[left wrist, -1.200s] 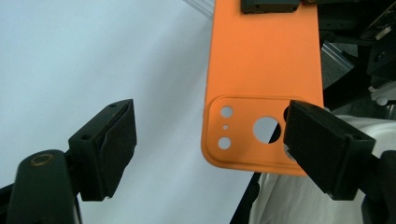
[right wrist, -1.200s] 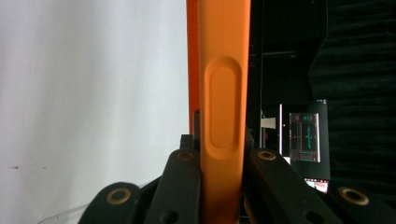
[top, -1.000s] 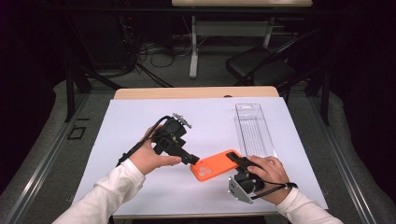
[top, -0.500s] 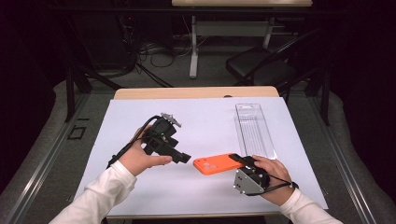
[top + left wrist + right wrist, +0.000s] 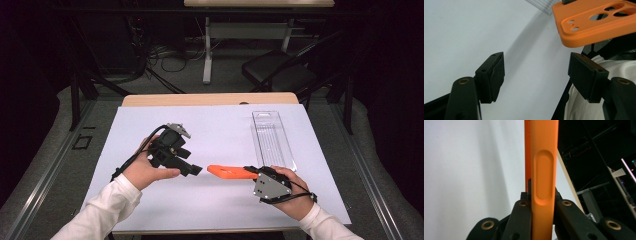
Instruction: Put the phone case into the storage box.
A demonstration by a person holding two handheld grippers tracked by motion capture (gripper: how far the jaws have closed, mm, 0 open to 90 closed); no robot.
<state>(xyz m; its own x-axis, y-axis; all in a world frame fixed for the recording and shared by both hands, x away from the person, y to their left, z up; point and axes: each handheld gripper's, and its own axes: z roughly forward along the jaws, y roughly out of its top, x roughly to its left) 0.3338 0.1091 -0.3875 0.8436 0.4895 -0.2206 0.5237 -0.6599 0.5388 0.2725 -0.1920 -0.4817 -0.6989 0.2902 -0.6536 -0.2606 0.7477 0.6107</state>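
Note:
An orange phone case (image 5: 227,172) is held level just above the white sheet, its camera holes facing my left gripper view (image 5: 594,22). My right gripper (image 5: 253,173) is shut on the case's right end; in its own view the case edge (image 5: 544,170) stands upright between the jaws (image 5: 543,206). My left gripper (image 5: 196,171) points at the case's free end, a small gap away. Its jaws (image 5: 536,67) are open with nothing between them, and they have just been closing a little. The case sits up and to the right of the left pads (image 5: 496,72).
A clear plastic tray (image 5: 272,140) lies lengthwise at the right back of the white sheet (image 5: 225,125). A wooden table edge (image 5: 210,99) runs behind it. A dark chair (image 5: 280,70) and desk legs stand beyond the table.
The left gripper has drawn back to the left, off the orange case, and its jaws have narrowed. The case, earlier tilted, now lies level in the right gripper.

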